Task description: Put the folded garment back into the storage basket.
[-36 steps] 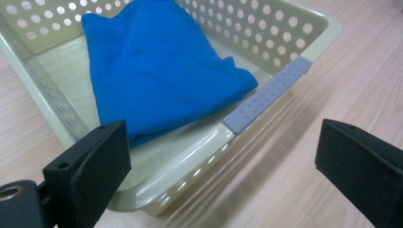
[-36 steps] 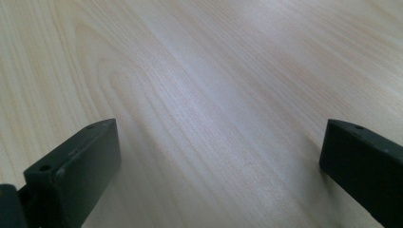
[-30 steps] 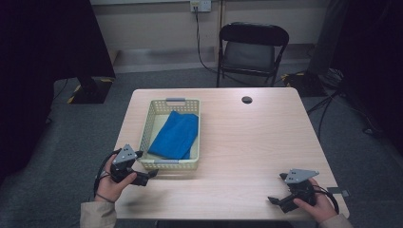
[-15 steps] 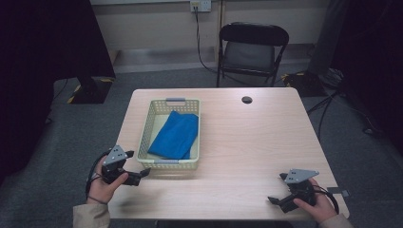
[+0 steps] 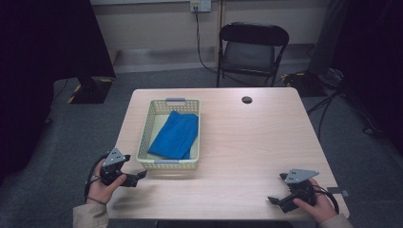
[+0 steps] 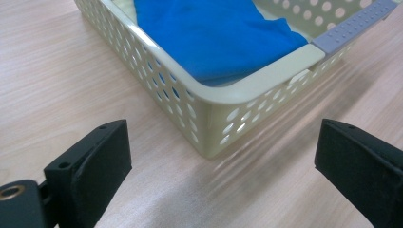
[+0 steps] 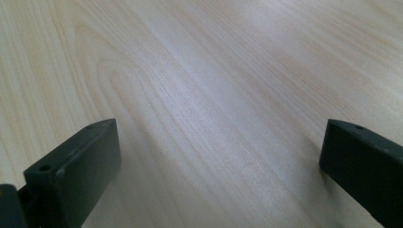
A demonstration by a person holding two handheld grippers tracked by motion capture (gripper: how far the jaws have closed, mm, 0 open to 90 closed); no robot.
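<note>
Pale wood surface (image 5: pixel 247 142) with blue cloth (image 5: pixel 175 135) folded in the cream basket (image 5: pixel 144 137), left gripper (image 5: pixel 138 176) pulled back off its near corner, right gripper (image 5: pixel 275 202) resting apart, both jaws wide open, empty, likely finished.

Each hand carries a black two-jaw gripper; the left gripper (image 5: pixel 139 176) and right gripper (image 5: pixel 274 201) both bear a grey three-cornered plate on top; black cable loops trail behind each; jaw blocks are flat, matte black, with small screw holes; tan sleeve cuffs cover both wrists.
</note>
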